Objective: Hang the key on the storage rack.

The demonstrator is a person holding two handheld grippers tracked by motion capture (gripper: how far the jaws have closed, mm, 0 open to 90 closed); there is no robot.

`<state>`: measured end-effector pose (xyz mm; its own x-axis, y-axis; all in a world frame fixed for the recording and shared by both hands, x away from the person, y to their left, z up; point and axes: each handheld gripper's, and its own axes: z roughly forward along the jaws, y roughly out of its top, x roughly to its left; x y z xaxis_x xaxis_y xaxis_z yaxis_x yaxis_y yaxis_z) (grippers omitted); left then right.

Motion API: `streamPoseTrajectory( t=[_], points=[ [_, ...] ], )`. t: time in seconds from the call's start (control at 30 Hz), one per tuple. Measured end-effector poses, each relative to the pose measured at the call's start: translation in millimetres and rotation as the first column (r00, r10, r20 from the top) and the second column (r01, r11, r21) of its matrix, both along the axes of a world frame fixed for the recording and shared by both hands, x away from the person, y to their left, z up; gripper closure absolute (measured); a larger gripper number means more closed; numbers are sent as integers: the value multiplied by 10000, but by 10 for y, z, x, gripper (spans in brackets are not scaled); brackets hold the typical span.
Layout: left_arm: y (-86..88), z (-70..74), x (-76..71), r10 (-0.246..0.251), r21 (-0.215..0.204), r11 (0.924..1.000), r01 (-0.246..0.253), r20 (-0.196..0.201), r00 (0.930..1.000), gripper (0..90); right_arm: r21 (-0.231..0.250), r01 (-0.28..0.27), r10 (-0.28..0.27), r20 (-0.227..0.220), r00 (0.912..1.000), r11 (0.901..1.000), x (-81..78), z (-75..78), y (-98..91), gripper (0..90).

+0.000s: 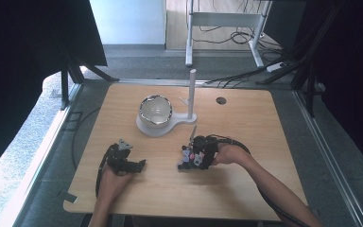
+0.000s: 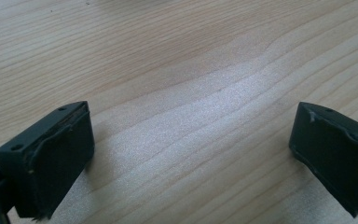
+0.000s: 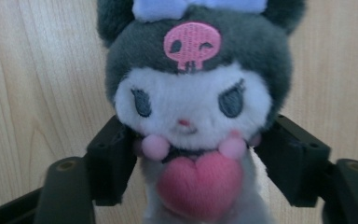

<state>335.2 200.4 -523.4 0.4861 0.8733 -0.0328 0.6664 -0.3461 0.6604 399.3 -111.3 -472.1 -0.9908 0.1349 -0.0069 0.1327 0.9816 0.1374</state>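
A plush toy [image 3: 191, 102] with a dark grey hood, a pink skull badge, a white face and a pink heart on its chest stands between the jaws of my right gripper [image 3: 193, 158]. The jaws press its neck from both sides. In the high view the right gripper [image 1: 191, 158] lies low over the wooden table [image 1: 246, 142], right of the middle, with the toy [image 1: 185, 154] at its left end. My left gripper [image 1: 137, 165] rests near the front left. Its jaws stand wide open over bare wood [image 2: 191, 140].
A shiny metal bowl [image 1: 155, 109] sits on a white base at the middle back. Right beside it a white upright post [image 1: 192, 92] rises from the same base. A round cable hole [image 1: 221, 100] is at the back right.
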Motion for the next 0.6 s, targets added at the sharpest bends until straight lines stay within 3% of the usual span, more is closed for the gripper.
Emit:
streamPoseTrajectory(
  t=[0.13,0.23,0.6],
  points=[
    [0,0,0,1,2,10000,-1,-2,10000,0,-461,-42,34,-175,9998,9989,-8,-40,43,391],
    [0,0,0,3,0,10000,-3,-1,10000,0,-527,139,-150,-220,9996,9985,-17,-29,48,423],
    [-1,-1,1,6,-5,10000,-6,25,10000,0,227,158,-152,-277,9995,9996,32,219,-70,430]
  ],
)
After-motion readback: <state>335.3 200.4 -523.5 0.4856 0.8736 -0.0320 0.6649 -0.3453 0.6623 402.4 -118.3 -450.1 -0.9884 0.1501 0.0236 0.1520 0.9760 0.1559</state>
